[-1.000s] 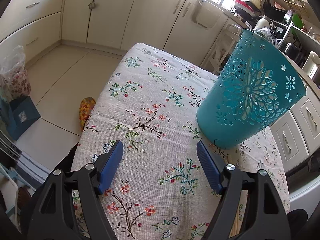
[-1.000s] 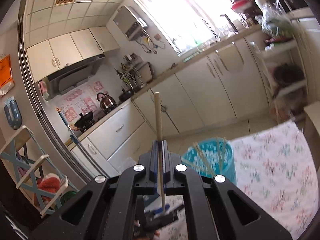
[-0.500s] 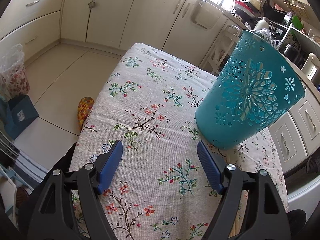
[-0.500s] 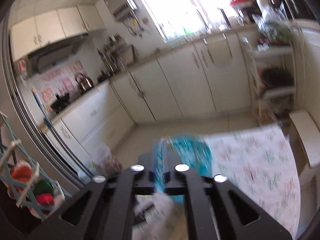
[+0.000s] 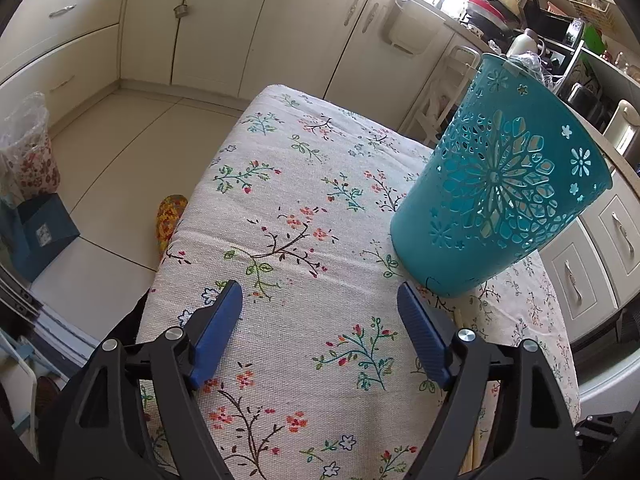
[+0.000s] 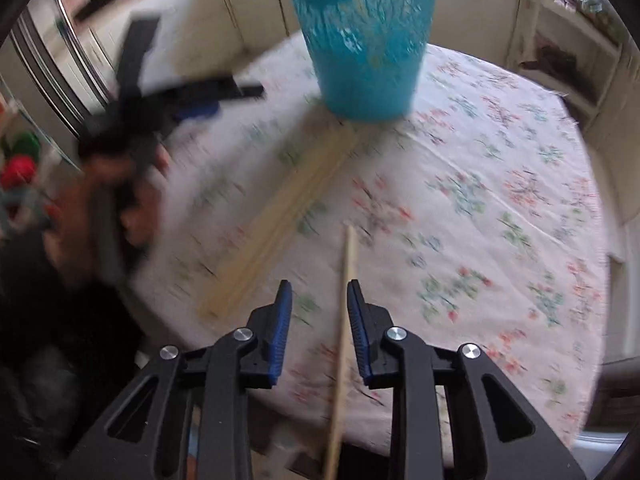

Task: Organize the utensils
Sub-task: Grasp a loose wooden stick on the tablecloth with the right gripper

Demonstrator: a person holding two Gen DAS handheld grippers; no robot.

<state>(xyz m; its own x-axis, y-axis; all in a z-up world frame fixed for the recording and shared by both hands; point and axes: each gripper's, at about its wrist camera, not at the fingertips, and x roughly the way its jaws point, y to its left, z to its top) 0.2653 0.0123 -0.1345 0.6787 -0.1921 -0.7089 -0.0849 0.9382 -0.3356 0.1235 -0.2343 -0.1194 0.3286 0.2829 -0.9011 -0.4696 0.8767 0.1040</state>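
Note:
A teal perforated holder point(image 5: 500, 184) stands on the floral tablecloth point(image 5: 304, 240); it also shows in the right wrist view point(image 6: 364, 36), with chopsticks inside. My left gripper point(image 5: 320, 320) is open and empty, low over the cloth, left of the holder. My right gripper point(image 6: 318, 312) is open over the cloth. One wooden chopstick point(image 6: 344, 320) lies between its jaws, close to the right pad, unclamped. Several more chopsticks point(image 6: 280, 216) lie on the cloth ahead, running toward the holder's base. The right wrist view is blurred.
The table's left edge point(image 5: 176, 248) drops to a tiled floor with a colourful slipper point(image 5: 170, 216) beside it. Cream cabinets point(image 5: 256, 28) line the far wall. My left gripper and the hand holding it point(image 6: 132, 140) show at the left of the right wrist view.
My right gripper was shut on an upright chopstick facing the kitchen. It has swung down toward the table and opened. The left gripper has barely moved.

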